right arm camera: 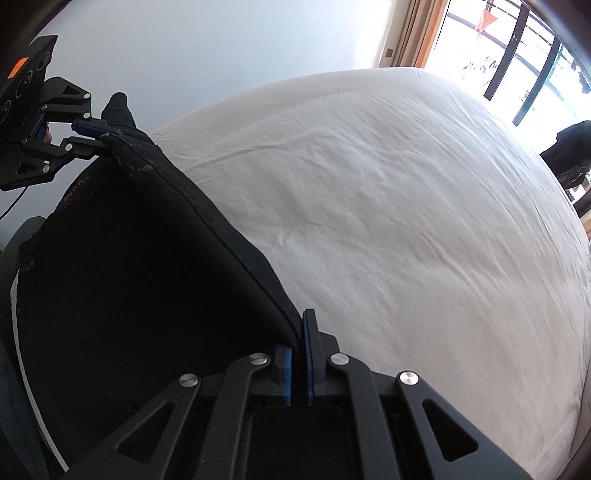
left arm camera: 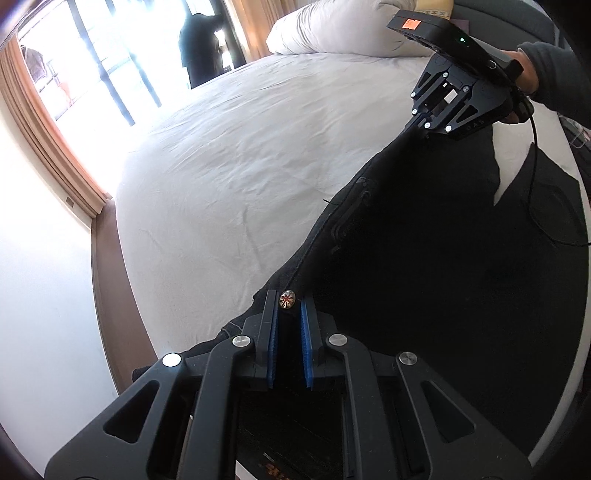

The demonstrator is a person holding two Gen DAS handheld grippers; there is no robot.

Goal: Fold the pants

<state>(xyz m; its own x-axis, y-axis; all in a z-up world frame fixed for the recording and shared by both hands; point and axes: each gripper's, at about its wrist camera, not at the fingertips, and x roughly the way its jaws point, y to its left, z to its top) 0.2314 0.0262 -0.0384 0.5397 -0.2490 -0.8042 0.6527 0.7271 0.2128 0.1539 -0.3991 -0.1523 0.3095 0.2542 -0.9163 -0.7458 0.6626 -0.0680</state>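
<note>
Black pants [left arm camera: 424, 258] hang stretched by their waistband between my two grippers, above a white bed [left arm camera: 229, 177]. My left gripper [left arm camera: 290, 306] is shut on the waistband at its metal button [left arm camera: 287, 298]. My right gripper [left arm camera: 417, 123] is shut on the other end of the waistband, at the upper right of the left wrist view. In the right wrist view the right gripper [right arm camera: 298, 332] pinches the pants [right arm camera: 129, 277] edge, and the left gripper [right arm camera: 101, 136] holds the far corner at the upper left.
The bed sheet [right arm camera: 406, 221] spreads wide beyond the pants. A white pillow [left arm camera: 332, 29] lies at the head of the bed. A bright window with orange curtains [left arm camera: 40, 140] is on the far side. A cable [left arm camera: 535, 177] hangs from the right gripper.
</note>
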